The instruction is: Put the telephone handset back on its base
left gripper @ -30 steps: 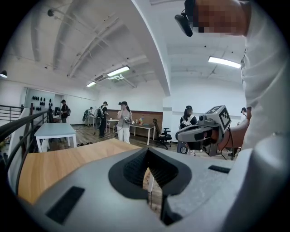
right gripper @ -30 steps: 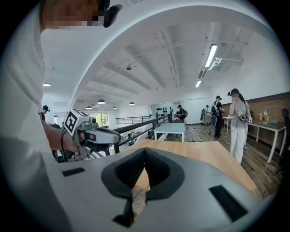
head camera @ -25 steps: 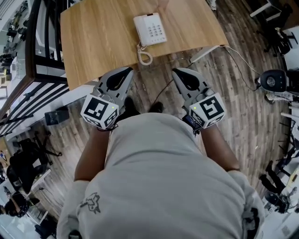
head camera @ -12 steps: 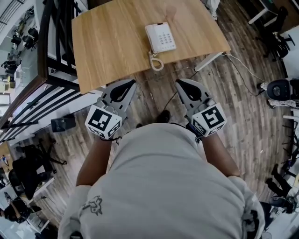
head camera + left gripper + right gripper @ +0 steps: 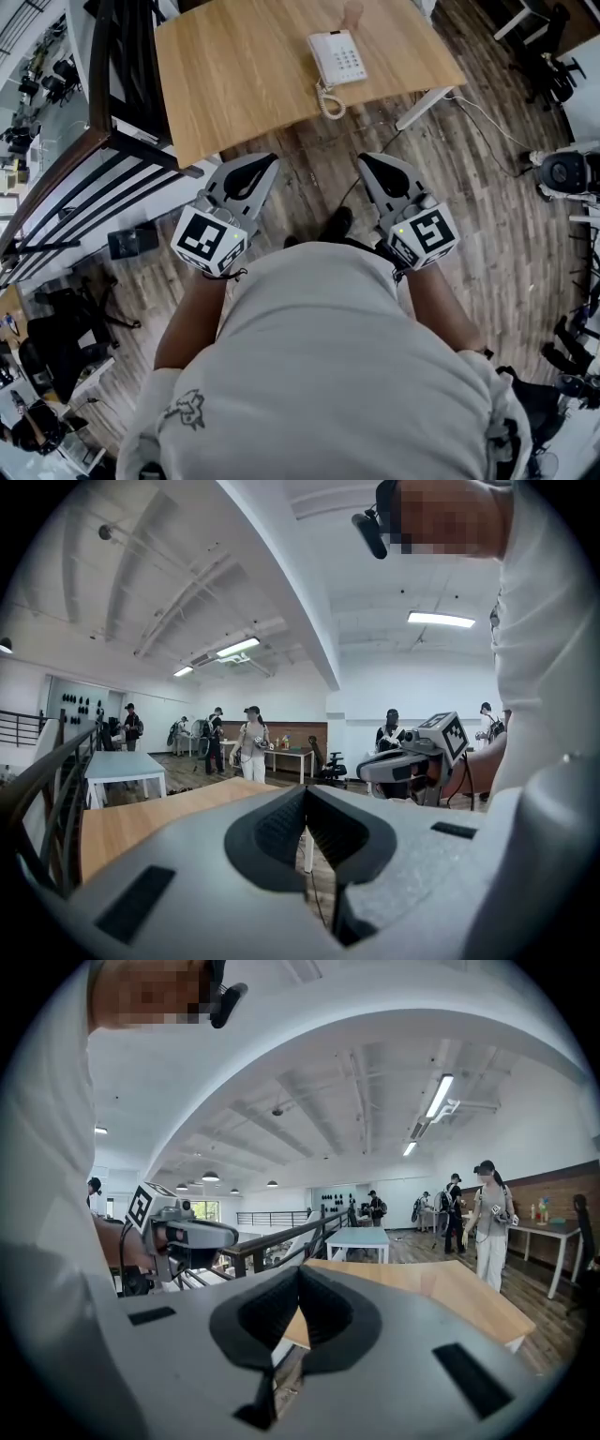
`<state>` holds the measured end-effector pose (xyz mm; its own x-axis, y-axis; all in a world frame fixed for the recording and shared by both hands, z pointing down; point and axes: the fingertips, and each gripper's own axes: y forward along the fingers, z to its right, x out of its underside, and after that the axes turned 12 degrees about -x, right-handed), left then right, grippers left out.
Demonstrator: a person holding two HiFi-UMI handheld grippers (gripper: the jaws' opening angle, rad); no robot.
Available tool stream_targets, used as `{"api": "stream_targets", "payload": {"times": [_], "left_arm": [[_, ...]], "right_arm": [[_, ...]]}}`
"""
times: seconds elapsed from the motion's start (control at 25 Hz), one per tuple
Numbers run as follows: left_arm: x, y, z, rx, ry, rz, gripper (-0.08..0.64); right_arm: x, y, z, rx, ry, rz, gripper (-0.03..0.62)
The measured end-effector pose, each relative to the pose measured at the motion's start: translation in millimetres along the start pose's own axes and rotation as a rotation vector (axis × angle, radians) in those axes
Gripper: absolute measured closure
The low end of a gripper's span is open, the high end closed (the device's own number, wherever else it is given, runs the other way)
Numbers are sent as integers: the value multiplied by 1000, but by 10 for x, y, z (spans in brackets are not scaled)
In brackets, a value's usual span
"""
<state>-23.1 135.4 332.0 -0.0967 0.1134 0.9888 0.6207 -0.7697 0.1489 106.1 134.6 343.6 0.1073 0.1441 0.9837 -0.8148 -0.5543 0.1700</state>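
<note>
Jaws are pressed fully together on both sides, with nothing caught between the dark ribbed pads. The grey left hand-held gripper [image 5: 305, 797] and the grey right hand-held gripper [image 5: 298, 1277] are held out roughly level in front of the person's grey-shirted body, side by side but apart, and neither touches anything. In the head view both hang over the brown wood-plank floor [image 5: 300, 150], short of the near edge of the light wooden worktop [image 5: 234, 75]. The white push-button telephone [image 5: 345, 58] sits on the right part of that worktop, well apart from either gripper. Its white handset [image 5: 321, 61] lies along the left side of the base, and its coiled white cord [image 5: 329, 101] curls toward the near edge. Whether the handset is fully seated is too small to tell.
</note>
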Motion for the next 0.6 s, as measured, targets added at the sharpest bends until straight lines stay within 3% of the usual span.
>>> {"api": "stream_targets", "payload": {"times": [0.6], "left_arm": [[81, -689, 75, 35, -3, 32, 554]], "right_arm": [[57, -219, -727, 65, -38, 18, 588]]}}
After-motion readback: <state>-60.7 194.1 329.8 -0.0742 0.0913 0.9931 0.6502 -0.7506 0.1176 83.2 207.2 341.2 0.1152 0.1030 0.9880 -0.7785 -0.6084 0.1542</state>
